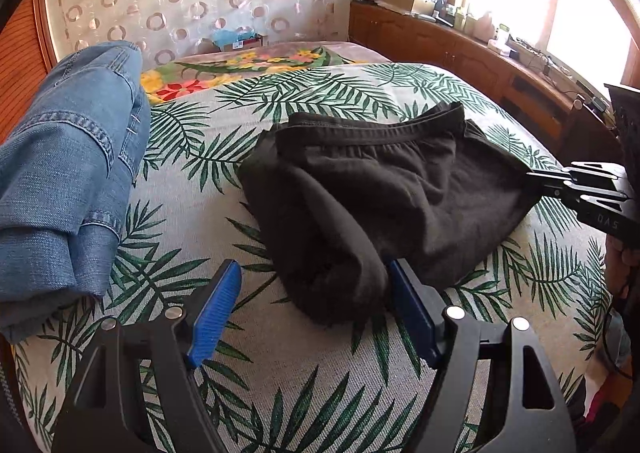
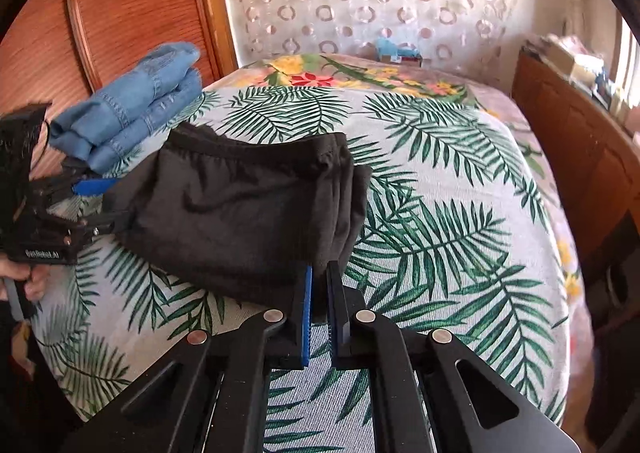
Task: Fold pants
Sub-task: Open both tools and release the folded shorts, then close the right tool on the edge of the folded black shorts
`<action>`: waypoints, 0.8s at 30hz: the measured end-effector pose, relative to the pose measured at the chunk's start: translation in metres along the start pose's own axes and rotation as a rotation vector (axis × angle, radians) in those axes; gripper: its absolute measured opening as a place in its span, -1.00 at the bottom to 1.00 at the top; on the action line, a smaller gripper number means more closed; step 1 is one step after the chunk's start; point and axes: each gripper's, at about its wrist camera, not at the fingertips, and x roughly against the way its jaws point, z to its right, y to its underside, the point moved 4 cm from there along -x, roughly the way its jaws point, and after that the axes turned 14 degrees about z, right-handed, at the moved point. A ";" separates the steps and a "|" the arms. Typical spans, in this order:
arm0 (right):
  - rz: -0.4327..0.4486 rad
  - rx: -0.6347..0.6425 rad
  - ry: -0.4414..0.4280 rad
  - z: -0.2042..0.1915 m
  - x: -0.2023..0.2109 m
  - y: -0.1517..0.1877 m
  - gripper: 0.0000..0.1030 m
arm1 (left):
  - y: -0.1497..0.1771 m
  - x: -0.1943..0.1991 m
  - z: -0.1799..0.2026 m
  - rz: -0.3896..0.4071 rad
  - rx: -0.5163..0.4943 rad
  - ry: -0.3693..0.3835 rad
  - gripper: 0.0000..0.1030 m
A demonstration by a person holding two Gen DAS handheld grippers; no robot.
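Note:
Black pants (image 1: 380,189) lie folded in a bunched bundle on the palm-leaf bedspread (image 1: 312,381), waistband at the far side. My left gripper (image 1: 313,267) stands open around the bundle's near rolled end. Its left pad (image 1: 216,313) is clear of the cloth and its right pad (image 1: 408,313) sits against it. My right gripper (image 1: 532,177) comes in from the right edge and pinches the pants' right corner. In the right wrist view the right gripper (image 2: 320,269) is shut on the near edge of the pants (image 2: 240,213), and the left gripper (image 2: 110,203) is at their left end.
Folded blue jeans (image 1: 68,173) (image 2: 132,109) are stacked at the bed's left side, close to the black pants. A wooden cabinet (image 1: 480,61) with clutter on top runs along the bed's right side. A wooden panel (image 2: 120,13) stands behind the jeans.

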 end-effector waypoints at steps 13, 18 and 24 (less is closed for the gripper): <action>0.056 0.044 -0.028 -0.007 0.002 -0.024 -0.46 | -0.031 0.017 -0.007 0.079 0.004 0.007 0.49; 0.034 0.083 -0.022 -0.007 -0.026 -0.039 -0.45 | -0.041 -0.001 -0.012 0.061 -0.005 0.000 0.49; -0.018 0.121 -0.011 0.000 -0.067 -0.049 -0.45 | -0.049 -0.026 -0.016 0.021 -0.009 -0.004 0.49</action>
